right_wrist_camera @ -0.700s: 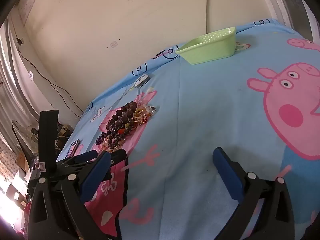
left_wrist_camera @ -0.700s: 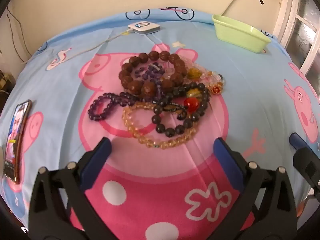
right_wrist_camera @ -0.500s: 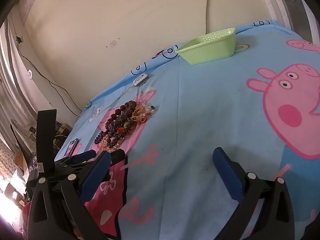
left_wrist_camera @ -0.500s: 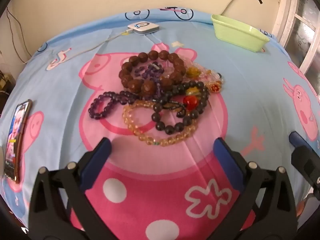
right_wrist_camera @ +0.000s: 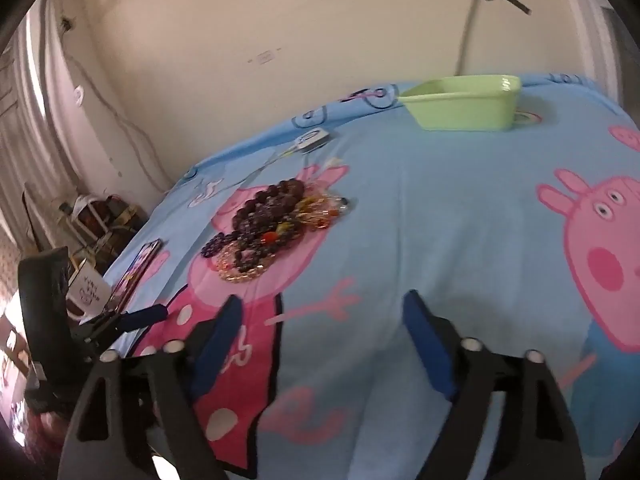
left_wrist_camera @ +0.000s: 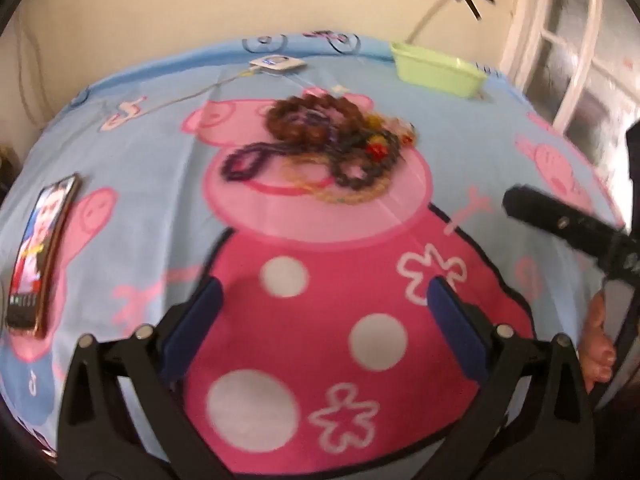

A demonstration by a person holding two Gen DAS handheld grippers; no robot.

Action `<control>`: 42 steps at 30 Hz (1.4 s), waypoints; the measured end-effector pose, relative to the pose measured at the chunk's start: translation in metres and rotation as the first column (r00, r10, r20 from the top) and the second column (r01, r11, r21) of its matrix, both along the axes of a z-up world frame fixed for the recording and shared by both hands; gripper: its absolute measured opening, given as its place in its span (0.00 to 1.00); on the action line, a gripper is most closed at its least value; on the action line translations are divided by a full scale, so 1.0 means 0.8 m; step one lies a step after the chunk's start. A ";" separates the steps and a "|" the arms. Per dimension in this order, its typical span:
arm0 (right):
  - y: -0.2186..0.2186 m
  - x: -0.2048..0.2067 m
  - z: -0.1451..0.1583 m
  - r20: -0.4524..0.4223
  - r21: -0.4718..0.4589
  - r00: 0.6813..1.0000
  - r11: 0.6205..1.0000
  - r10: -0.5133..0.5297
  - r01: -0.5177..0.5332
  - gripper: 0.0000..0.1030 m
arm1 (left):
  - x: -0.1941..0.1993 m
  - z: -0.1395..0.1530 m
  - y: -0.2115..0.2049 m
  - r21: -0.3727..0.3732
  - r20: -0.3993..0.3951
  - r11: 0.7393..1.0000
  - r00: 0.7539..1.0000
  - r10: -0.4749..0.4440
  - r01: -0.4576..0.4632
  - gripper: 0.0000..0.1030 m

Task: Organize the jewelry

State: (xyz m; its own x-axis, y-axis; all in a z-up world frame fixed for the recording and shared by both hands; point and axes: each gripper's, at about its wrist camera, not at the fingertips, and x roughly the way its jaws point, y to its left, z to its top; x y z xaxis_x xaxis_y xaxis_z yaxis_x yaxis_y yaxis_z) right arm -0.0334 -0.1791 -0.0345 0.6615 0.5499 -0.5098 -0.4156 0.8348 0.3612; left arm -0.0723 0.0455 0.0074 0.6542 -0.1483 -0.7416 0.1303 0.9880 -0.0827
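A tangled heap of beaded bracelets (left_wrist_camera: 320, 156), brown wooden, purple, black and amber glass, lies mid-bed on the blue cartoon-pig bedsheet (left_wrist_camera: 152, 168), probably dumped there for sorting. The pale green plastic basin (left_wrist_camera: 436, 70) sits well apart, near the far edge by the wall, likely as the receiving container. The left gripper (left_wrist_camera: 324, 316) hangs short of the heap, jaws spread wide and empty; the right gripper (right_wrist_camera: 320, 332) hovers over bare sheet, jaws also parted, nothing between them. A smartphone (left_wrist_camera: 40, 248) lies near the left edge, and a white charger with its cable (left_wrist_camera: 276, 64) lies behind the heap. Open sheet between heap and basin leaves room for carrying.
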 end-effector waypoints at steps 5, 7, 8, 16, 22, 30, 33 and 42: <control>0.028 0.006 -0.001 -0.021 -0.035 0.996 0.996 0.085 -0.086 0.11 | 0.008 0.019 0.045 -0.095 0.021 0.992 0.996 0.088 -0.086 0.79; 0.035 0.015 0.001 -0.037 -0.020 0.993 0.993 0.115 -0.116 0.07 | 0.015 0.022 0.058 -0.134 0.005 0.986 0.995 0.104 -0.102 0.64; 0.035 0.022 0.002 -0.055 0.007 0.991 0.993 0.121 -0.121 0.06 | 0.015 0.021 0.064 -0.150 0.002 0.983 0.994 0.107 -0.106 0.60; 0.030 0.086 0.010 -0.185 0.190 0.973 0.977 0.136 -0.100 0.04 | 0.028 0.019 0.066 -0.231 -0.004 0.971 0.998 0.058 -0.058 0.39; 0.057 0.083 0.027 -0.125 0.081 0.977 0.983 0.173 -0.164 0.04 | 0.043 0.019 0.071 -0.253 -0.015 0.967 0.999 0.034 -0.037 0.39; 0.090 0.111 0.043 -0.079 -0.029 0.978 0.980 0.194 -0.197 0.04 | 0.061 0.035 0.071 -0.225 0.026 0.974 0.999 0.020 -0.014 0.39; 0.093 0.147 0.049 -0.106 -0.041 0.979 0.983 0.176 -0.181 0.04 | 0.086 0.048 0.078 -0.226 0.027 0.974 1.000 0.012 -0.006 0.39; 0.116 0.200 0.018 -0.199 -0.120 0.960 0.967 0.198 -0.224 0.00 | 0.203 0.012 0.057 -0.212 -0.163 0.977 0.985 -0.056 0.021 0.21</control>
